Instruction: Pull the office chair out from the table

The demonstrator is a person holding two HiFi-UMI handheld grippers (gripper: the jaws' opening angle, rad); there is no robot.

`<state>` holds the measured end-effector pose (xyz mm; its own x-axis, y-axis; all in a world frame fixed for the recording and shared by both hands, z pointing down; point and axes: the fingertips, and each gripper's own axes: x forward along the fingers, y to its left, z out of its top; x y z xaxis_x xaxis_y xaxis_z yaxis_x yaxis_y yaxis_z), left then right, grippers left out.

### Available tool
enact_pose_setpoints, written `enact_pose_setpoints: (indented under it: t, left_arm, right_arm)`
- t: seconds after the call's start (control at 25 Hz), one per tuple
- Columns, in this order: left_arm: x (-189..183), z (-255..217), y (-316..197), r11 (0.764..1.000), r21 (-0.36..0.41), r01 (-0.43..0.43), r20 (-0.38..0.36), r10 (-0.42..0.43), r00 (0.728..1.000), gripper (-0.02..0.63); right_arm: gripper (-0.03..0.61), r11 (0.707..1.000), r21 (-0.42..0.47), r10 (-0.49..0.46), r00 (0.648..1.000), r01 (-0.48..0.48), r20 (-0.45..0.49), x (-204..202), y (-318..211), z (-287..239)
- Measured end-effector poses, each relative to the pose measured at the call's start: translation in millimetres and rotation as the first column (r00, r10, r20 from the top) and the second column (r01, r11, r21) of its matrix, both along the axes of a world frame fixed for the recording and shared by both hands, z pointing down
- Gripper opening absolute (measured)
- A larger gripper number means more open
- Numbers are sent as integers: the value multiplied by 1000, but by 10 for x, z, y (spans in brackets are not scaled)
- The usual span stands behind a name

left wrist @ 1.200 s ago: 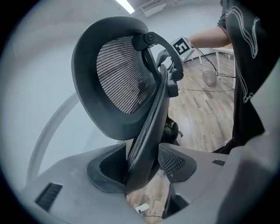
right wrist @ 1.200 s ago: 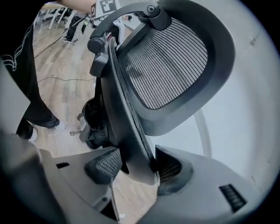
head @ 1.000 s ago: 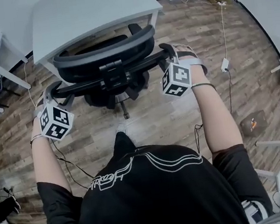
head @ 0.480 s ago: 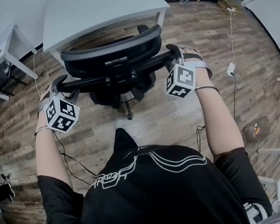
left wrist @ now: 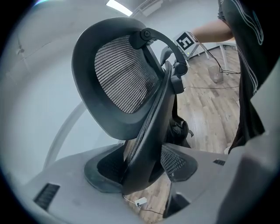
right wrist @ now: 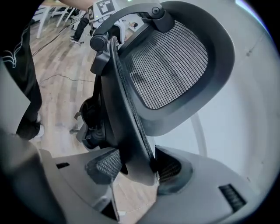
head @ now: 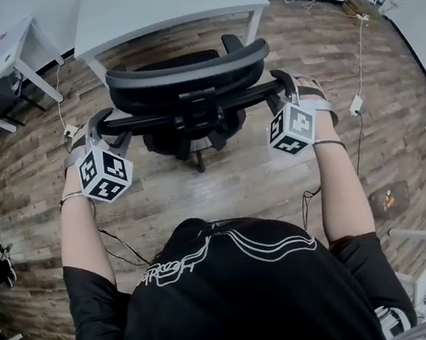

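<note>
Two grippers on one office chair (head: 188, 71), seen in the head view. The chair stands on the wood floor (head: 222, 180) at 12 o'clock from the person. Its seat is just beside the near edge of the white table (head: 168, 4), which lies farther out at 12 o'clock. The long axis of the chair back (head: 152, 121) runs from 9 o'clock to 3 o'clock, across the line of pull. The left gripper (head: 93, 130) is clamped on the back's 9 o'clock end, the right gripper (head: 287, 85) on its 3 o'clock end. In each gripper view the dark frame edge sits between the jaws with the pads against it. Both hands lie about equally near, one to each side of the centre. Judgement: the pull runs toward 6 o'clock, at right angles to the back's axis. An even draw on both ends should keep the chair from swivelling.
</note>
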<state>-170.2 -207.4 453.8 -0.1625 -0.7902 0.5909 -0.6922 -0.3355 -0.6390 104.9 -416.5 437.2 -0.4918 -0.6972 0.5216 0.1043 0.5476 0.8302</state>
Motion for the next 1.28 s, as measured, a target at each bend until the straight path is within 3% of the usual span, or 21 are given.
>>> enact_pose_setpoints:
  t: [0.6,1.28]
  left_arm:
    - [361,13,570,1000,-3,-21,3,21,1000,239]
    - [946,52,1614,996,29,-90,17,89,996,244]
  right_arm:
    - [249,998,-3,56,998,-56,-18,398,606,16]
    - [249,991,7,131,991,-131,7,1077,1783,79]
